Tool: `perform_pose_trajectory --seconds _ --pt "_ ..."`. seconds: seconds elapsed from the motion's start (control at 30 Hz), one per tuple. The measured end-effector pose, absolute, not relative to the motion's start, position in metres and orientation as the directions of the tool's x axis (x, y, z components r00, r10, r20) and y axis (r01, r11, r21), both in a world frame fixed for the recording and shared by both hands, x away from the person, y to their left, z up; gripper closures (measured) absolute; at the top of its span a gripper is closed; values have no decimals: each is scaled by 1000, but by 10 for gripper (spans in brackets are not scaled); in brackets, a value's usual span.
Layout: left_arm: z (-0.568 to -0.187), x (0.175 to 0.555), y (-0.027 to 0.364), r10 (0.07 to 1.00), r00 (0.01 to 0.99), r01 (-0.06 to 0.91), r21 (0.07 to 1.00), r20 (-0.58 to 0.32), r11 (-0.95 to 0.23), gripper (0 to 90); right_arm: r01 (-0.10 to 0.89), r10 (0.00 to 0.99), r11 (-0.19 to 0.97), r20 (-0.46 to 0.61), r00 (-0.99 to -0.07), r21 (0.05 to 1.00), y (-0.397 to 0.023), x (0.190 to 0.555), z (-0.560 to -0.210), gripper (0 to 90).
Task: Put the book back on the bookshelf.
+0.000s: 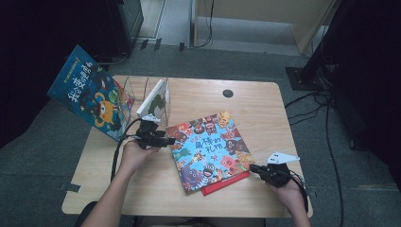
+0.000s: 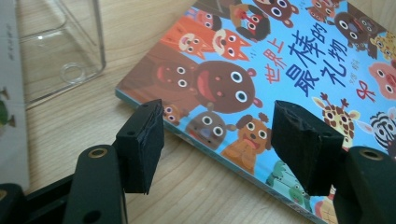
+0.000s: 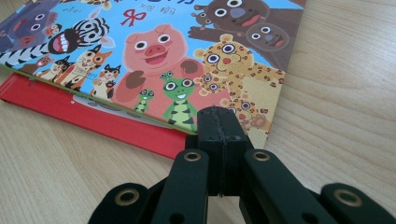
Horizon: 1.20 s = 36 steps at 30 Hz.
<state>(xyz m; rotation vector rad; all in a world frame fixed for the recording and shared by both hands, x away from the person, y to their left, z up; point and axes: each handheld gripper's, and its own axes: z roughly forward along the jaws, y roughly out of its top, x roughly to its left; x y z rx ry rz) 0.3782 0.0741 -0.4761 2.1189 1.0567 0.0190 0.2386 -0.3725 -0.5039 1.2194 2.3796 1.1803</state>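
A picture book with cartoon animals on a blue cover (image 1: 210, 149) (image 2: 261, 60) (image 3: 163, 56) lies flat in the middle of the wooden table, on top of a thin red book (image 1: 227, 183) (image 3: 93, 119). My left gripper (image 1: 171, 140) (image 2: 219, 135) is at the book's left edge. It is open, its pads standing to either side of the book's near corner without touching it. My right gripper (image 1: 253, 167) (image 3: 218, 116) is shut with pad against pad and nothing between them. Its tips rest at the book's lower right corner.
A clear plastic book rack (image 1: 137, 87) (image 2: 65, 51) stands at the table's back left with a white book (image 1: 153, 99) (image 2: 9, 93) upright in it. A large blue book (image 1: 90, 92) leans tilted at the rack's left end. A cable hole (image 1: 228, 93) sits at the back.
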Motion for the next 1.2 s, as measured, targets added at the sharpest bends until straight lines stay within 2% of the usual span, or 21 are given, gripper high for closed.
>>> perform_pose_trajectory --seconds 0.87,1.03,1.2 --pt "-485 389 90 736 601 722 607 -312 -332 344 602 820 271 148 -553 751 -377 267 -510 900" --pt "-486 391 90 738 597 723 611 -316 -322 345 621 819 222 201 -537 752 -381 272 -513 900" --pt "-489 393 88 746 592 722 612 -305 -323 343 621 821 219 202 -534 753 -381 275 -513 900"
